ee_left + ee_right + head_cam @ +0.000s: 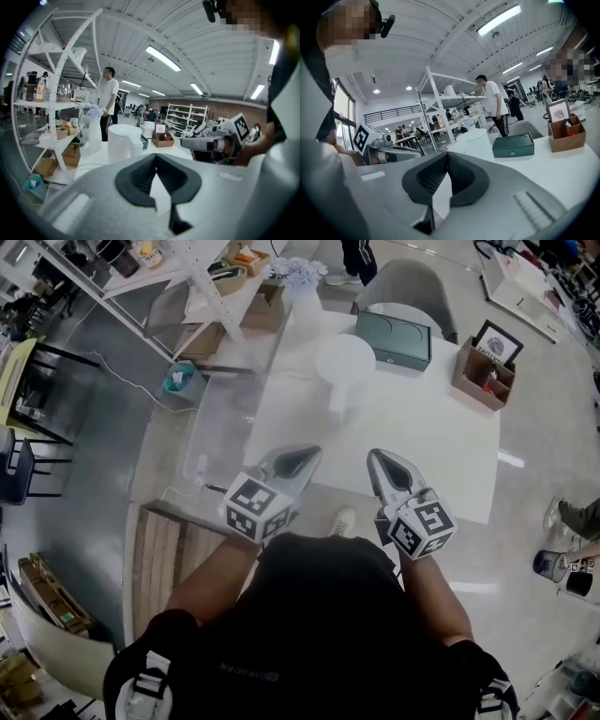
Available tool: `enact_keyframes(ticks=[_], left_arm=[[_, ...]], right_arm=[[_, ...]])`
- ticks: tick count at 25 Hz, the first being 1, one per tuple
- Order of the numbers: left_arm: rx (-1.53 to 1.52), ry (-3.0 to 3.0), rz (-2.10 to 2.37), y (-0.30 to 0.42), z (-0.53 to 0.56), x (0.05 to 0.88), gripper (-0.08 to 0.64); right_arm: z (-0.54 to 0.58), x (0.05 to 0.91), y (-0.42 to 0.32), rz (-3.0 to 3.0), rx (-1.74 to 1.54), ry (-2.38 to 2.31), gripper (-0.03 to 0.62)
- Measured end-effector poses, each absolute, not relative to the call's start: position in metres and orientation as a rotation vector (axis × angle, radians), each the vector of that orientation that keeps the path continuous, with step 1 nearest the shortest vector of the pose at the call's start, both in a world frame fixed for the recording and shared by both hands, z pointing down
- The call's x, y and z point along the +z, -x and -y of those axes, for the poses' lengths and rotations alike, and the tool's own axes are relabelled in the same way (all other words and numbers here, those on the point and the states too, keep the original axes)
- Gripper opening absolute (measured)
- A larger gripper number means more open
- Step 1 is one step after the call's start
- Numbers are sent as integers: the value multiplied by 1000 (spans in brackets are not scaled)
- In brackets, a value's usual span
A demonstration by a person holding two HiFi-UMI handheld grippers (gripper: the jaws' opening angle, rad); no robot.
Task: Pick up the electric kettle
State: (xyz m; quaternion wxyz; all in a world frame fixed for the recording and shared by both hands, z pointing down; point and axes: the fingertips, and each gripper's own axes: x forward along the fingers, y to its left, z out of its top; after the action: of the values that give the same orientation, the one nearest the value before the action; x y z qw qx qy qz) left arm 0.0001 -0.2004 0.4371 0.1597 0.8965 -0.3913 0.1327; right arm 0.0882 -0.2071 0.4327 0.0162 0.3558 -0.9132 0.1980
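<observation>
- The electric kettle [344, 368] stood on the far left part of the desk [427, 442], near its left edge, lid on and untouched.
- The left gripper [302, 458] and right gripper [382, 463] hovered side by side over the near edge, well short of the kettle. Both had jaws pressed together, with nothing between them.
- Risk: shut jaws could not take the handle or body. Arriving that way would likely shove the kettle instead of gripping it.
- Risk: a push from the near side could slide it toward the far edge or off the left edge, where open floor lay below.
- Risk: the smooth white wall offered a poor hold, so a pinch off-centre might tip it. Whether it held water could not be told.
- Risk: the dark green box [394, 340] sat just beside the kettle on its right, and a wide sweep by the right gripper could clip it.
- The vase of flowers [302, 292] stood beyond the far left corner, close enough for an overshoot to reach.
- Open room: the desk between the near edge and the kettle was bare, giving a straight path.
- The cardboard box [484, 371] at the far right corner was well apart.
</observation>
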Motion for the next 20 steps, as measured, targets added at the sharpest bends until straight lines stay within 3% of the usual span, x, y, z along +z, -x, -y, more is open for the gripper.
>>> enact_keyframes(ticks=[20], left_arm=[[432,-2594,1146,31,246,450,3]], right_arm=[[249,453,-55,2759,561,-1104,6]])
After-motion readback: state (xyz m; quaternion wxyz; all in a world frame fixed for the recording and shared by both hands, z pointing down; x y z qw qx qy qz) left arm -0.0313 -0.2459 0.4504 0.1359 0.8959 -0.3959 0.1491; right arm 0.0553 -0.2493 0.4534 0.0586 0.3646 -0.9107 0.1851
